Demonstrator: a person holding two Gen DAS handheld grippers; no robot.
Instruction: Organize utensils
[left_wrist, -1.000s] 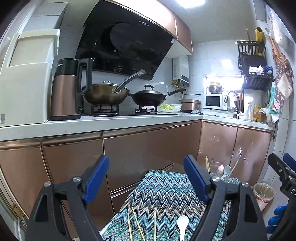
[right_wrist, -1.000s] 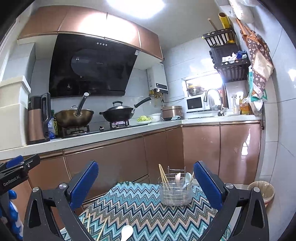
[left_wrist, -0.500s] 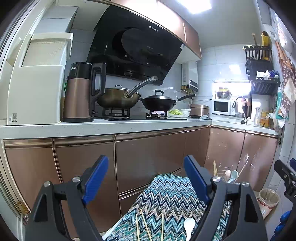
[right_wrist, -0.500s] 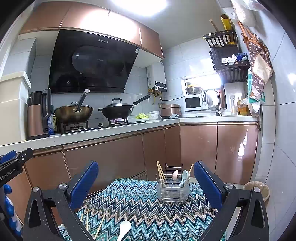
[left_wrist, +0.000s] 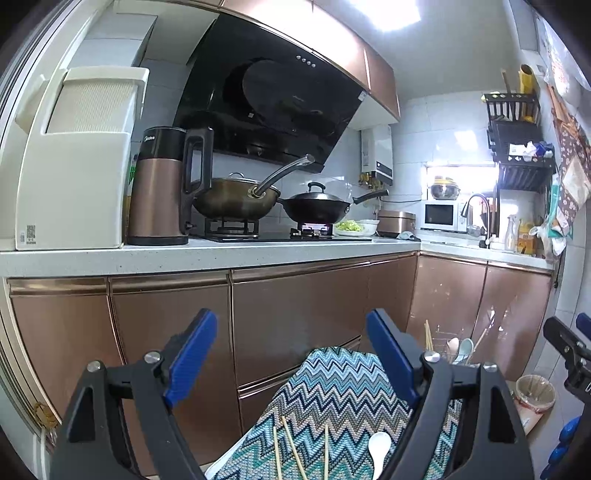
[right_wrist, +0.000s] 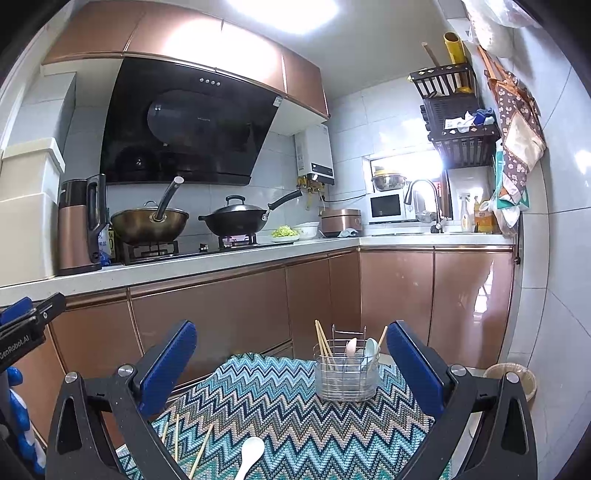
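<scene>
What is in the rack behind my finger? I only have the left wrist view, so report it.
Observer: The wire caddy stands upright on the zigzag cloth, with a pink spoon and a pale blue spoon in it.
Operator: Tell me where its sticks sit.
Observer: Some chopsticks lean at its left side and a single stick leans at its right. I cannot count the left ones exactly.
Operator: Give me the right gripper's state.
Observer: The right gripper is open and holds nothing. The caddy shows between its fingers, nearer the right one.
</scene>
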